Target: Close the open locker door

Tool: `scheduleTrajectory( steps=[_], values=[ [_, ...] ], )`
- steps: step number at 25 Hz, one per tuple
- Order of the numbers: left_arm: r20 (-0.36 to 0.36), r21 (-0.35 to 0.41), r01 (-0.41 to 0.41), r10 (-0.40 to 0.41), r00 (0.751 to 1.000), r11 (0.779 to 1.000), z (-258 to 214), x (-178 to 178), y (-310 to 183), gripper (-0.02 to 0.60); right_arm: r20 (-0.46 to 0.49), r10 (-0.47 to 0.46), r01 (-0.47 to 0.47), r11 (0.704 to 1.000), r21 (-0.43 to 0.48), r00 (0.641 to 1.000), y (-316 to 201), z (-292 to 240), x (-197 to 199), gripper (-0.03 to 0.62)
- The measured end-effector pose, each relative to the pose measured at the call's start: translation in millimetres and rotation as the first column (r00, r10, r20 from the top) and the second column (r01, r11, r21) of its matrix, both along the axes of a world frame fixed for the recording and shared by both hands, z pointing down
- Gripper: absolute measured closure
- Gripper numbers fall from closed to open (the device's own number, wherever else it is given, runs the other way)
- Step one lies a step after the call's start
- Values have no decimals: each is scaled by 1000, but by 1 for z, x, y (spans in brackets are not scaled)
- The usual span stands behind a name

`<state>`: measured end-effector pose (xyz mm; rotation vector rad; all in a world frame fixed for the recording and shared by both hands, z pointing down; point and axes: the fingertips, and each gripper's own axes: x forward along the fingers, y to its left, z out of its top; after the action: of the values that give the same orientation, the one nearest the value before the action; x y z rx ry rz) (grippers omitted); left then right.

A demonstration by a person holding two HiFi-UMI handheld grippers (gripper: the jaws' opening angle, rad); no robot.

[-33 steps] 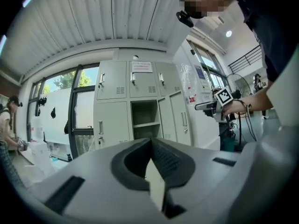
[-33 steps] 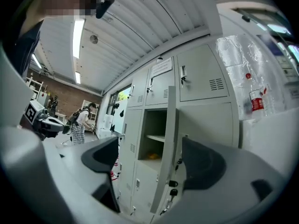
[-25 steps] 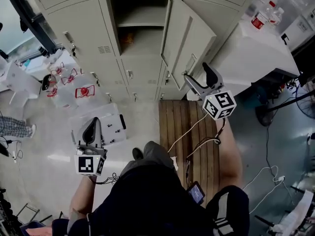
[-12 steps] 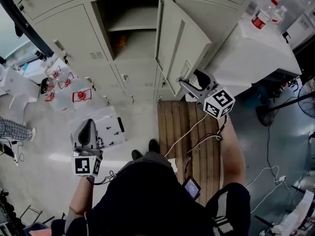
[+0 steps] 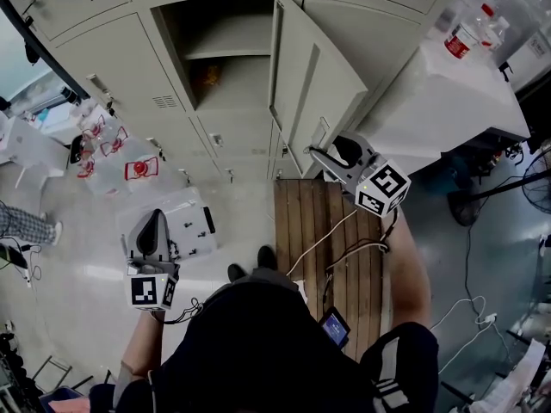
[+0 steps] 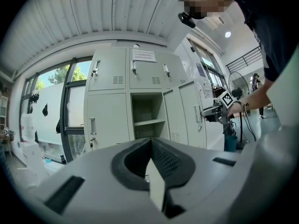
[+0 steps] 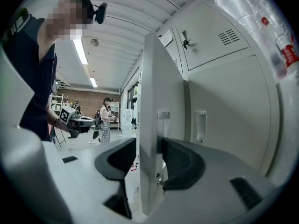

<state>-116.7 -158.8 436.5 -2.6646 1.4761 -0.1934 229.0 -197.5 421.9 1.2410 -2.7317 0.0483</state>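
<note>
Jaws, head view: your right gripper (image 5: 328, 157) straddles the free edge of the locker door (image 5: 314, 84), which stands swung out; left gripper (image 5: 153, 235) hangs clear.
Left gripper view: jaws together, empty.
Right gripper view: jaws just closing round that edge, sliver of gap showing.
Handling: stiff thin steel, likely light on hinges; hold the free edge.

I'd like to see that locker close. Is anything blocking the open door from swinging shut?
Nothing visible does. The path from the door to the locker opening looks clear. The right tool has just been closing its jaws, with the door's edge between them.
</note>
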Motion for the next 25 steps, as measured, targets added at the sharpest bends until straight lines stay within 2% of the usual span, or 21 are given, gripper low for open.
scheduleTrajectory(
  steps=[5,6,11,15,21,25],
  values=[
    [6,-4,10,-10,1000,1000,2,-3,-5,578,0,-50,50,999,-10,999,3,0,-5,422],
    [8,-6,12,-12,1000,1000,2,-3,-5,578,-4,-56,56,998,-11,998,3,0,-6,442],
    [9,-3,15,-15,1000,1000,2,-4,-8,578,-19,-69,69,998,-10,997,2,-2,-11,447],
    [27,-54,32,-30,999,998,7,-6,-6,578,-8,-93,93,995,-26,996,3,-2,-20,450],
    [41,-86,51,-47,998,995,9,-12,-4,578,-7,-126,126,991,-41,992,2,-1,-37,450],
    [23,-56,40,-39,999,998,10,-17,-4,578,1,-149,149,988,-42,989,1,-2,-50,453]
  ],
)
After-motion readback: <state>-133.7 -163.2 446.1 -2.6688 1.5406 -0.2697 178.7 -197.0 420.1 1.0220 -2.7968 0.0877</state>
